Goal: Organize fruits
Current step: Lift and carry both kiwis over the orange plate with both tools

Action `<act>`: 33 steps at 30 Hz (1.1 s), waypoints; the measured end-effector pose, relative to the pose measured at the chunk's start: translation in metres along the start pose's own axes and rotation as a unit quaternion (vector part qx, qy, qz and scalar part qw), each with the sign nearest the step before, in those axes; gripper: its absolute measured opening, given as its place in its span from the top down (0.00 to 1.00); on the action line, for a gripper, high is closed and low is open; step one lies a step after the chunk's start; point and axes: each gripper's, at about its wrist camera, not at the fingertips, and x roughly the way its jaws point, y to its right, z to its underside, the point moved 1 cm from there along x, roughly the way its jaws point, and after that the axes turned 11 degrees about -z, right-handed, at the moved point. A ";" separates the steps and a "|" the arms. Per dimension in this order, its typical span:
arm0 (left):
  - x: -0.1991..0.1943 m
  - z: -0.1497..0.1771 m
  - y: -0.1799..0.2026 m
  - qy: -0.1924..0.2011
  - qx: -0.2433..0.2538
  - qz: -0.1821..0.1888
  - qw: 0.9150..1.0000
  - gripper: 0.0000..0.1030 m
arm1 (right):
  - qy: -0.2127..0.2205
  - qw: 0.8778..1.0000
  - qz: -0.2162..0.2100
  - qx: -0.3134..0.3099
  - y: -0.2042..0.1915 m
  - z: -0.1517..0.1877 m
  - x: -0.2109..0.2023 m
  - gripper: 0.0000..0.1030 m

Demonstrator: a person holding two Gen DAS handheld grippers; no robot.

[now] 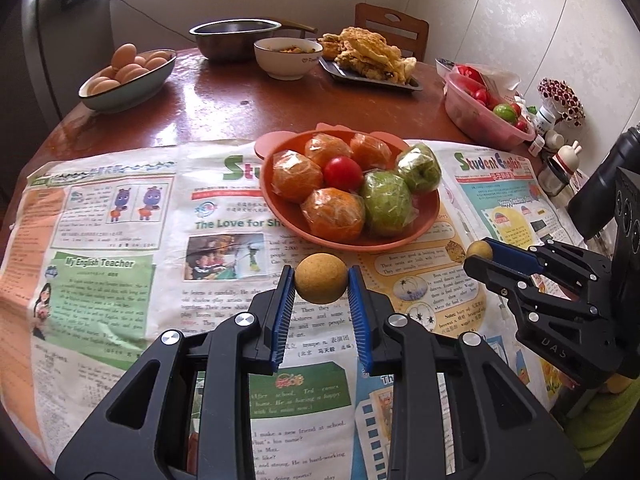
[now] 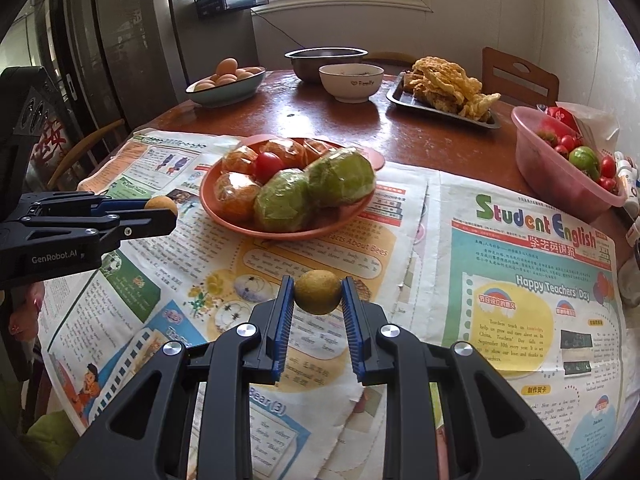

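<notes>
My left gripper (image 1: pixel 321 280) is shut on a small round tan fruit (image 1: pixel 321 278), held above the newspaper just in front of the orange plate (image 1: pixel 424 220). My right gripper (image 2: pixel 318 291) is shut on a second small yellow-green fruit (image 2: pixel 318 292). The plate (image 2: pixel 280 230) carries several wrapped oranges (image 1: pixel 334 212), two wrapped green fruits (image 1: pixel 386 202) and one red tomato (image 1: pixel 342 172). In the left wrist view the right gripper (image 1: pixel 480 254) shows at the right with its fruit (image 1: pixel 478 249); in the right wrist view the left gripper (image 2: pixel 162 210) shows at the left with its fruit (image 2: pixel 160 203).
Newspaper (image 1: pixel 120 240) covers the near half of the round brown table (image 1: pixel 224 108). Behind it stand a bowl of eggs (image 1: pixel 128 76), a metal basin (image 1: pixel 236 38), a white bowl (image 1: pixel 288 58), a tray of fried food (image 1: pixel 372 60) and a pink tub of tomatoes (image 2: pixel 560 160). Small bottles (image 1: pixel 556 148) line the right edge.
</notes>
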 end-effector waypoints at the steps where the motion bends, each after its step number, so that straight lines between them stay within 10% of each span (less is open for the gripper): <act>1: -0.002 -0.001 -0.002 0.002 -0.001 0.001 1.000 0.81 | 0.001 1.000 -0.001 -0.002 -0.002 -0.002 0.000 0.77; 33: 0.008 -0.049 -0.012 0.007 0.019 0.016 1.000 0.81 | 0.022 0.999 -0.007 -0.036 -0.022 -0.077 0.014 0.77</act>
